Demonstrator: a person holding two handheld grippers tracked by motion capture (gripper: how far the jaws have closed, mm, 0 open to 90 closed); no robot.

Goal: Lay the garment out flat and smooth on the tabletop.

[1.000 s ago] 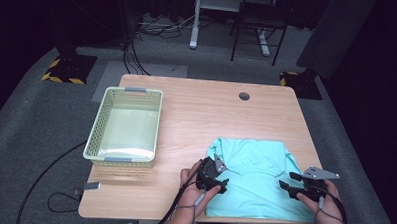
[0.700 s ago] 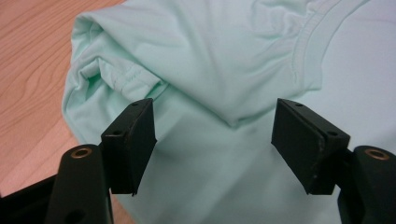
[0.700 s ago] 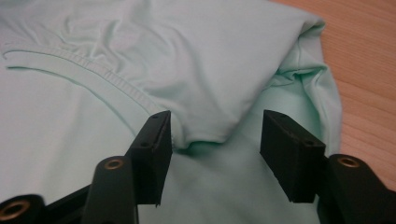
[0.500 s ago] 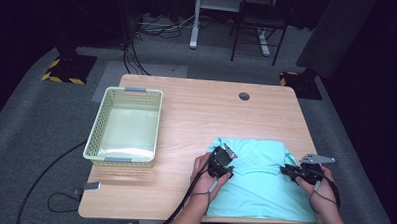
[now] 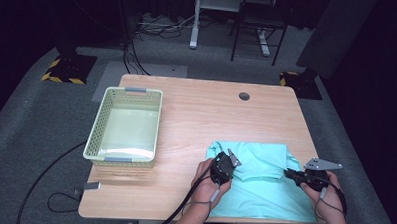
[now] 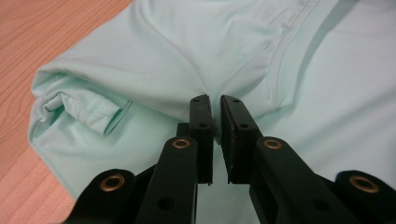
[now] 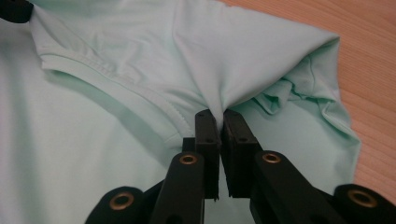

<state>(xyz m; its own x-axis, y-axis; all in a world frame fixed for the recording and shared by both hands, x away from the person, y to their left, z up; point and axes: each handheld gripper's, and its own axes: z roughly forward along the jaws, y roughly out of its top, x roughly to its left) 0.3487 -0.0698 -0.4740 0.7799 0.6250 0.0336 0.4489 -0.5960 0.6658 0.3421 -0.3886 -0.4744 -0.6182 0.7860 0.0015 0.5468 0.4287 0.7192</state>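
table | on it: basket, mint shirt

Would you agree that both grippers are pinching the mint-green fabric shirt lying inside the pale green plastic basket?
Not quite: the mint-green fabric shirt lies on the wooden table, not in the pale green plastic basket, as the high view shows. Both the left gripper and right gripper pinch it.

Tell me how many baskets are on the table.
1: the pale green basket sits on the table's left side, apart from the mint shirt near the front right.
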